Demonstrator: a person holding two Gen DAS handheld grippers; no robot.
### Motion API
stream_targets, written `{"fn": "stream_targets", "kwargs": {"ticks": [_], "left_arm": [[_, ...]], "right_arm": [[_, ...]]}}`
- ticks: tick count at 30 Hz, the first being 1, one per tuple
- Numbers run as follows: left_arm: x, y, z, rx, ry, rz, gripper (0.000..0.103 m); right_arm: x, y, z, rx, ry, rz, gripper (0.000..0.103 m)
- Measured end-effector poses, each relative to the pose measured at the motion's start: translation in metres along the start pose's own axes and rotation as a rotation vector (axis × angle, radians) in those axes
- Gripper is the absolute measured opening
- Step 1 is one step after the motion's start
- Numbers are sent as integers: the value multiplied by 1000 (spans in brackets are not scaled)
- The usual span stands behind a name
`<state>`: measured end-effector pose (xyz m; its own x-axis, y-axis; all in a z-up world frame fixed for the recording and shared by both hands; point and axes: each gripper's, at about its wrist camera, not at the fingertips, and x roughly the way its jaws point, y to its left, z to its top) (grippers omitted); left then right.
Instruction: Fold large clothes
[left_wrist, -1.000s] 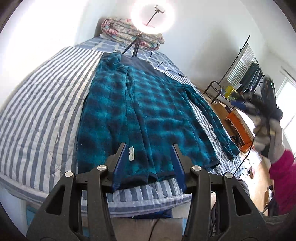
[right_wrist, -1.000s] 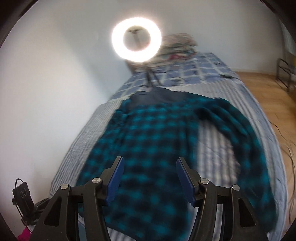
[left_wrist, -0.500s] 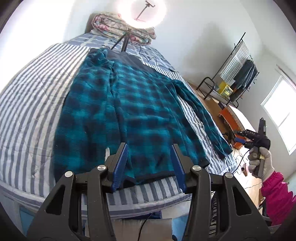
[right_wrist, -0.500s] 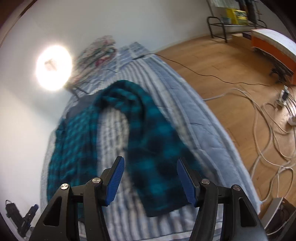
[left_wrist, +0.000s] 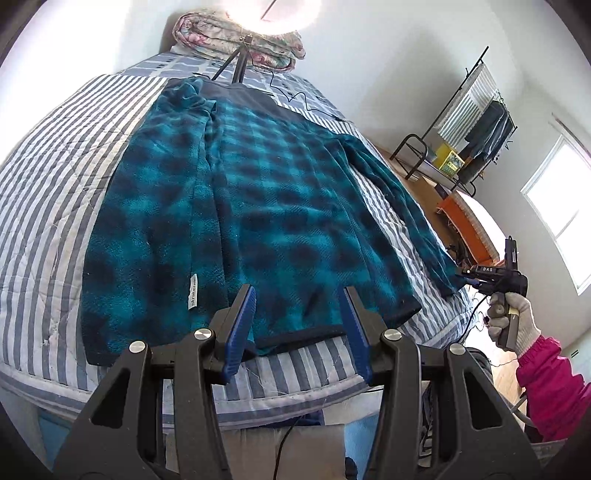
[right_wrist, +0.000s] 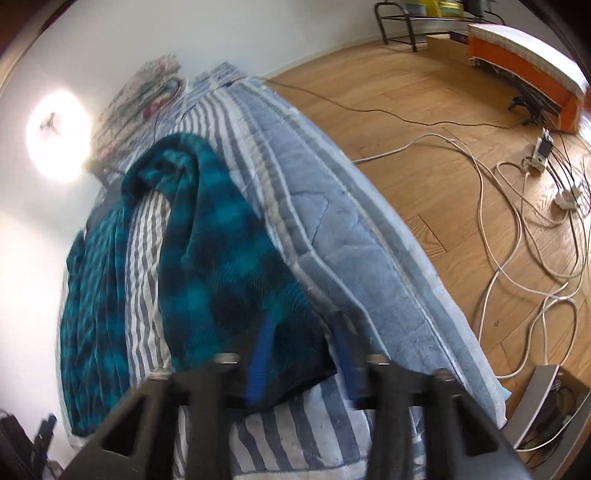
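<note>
A teal plaid fleece shirt (left_wrist: 258, 221) is spread flat on the striped bedspread (left_wrist: 55, 192), its long axis running from the lower edge of the left wrist view toward the upper centre. The right sleeve (right_wrist: 221, 266) is laid along the bed's right edge, its cuff at the lower centre of the right wrist view, directly between the fingers of the right gripper (right_wrist: 303, 354), whose jaws are closing around it. The left gripper (left_wrist: 299, 332) is held apart and empty above the hem (left_wrist: 295, 334).
</note>
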<state>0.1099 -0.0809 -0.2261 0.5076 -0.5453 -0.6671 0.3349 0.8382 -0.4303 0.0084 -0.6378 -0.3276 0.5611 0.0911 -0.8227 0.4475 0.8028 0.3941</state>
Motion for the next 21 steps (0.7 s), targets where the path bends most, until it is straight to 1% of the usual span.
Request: {"fn": "stream_targets", "kwargs": {"ticks": [2,5,7,9,12,14,18,21], "left_arm": [[0,0,1,0,2,0,48],[0,1,1,-1,-1,-2,48],[0,2,1,-4,-4,-6,48],[-1,2,1,-5,-5,-8,48],[-3,3,1,-7,-9,-13,48],[-6,4,2,-10,-15,-16,48],[-11,7,3,-22,-27,-19,48],[-13,10,3,-34,-33,-18,48]], "right_arm": [[-9,10,-2,-52,-23,-27,15],[-26,27,-5,-114,-72,-29,8],[-40,38,-5,-131,-103,-15,6],[-55,54,-5,-147,-139,21,5],[-78,89,-7,-201,-187,80,4],[-89,116,-11,-252,-203,129,4],[-99,183,-29,-410,-205,222,4],[-90,229,-50,-522,-158,284,4]]}}
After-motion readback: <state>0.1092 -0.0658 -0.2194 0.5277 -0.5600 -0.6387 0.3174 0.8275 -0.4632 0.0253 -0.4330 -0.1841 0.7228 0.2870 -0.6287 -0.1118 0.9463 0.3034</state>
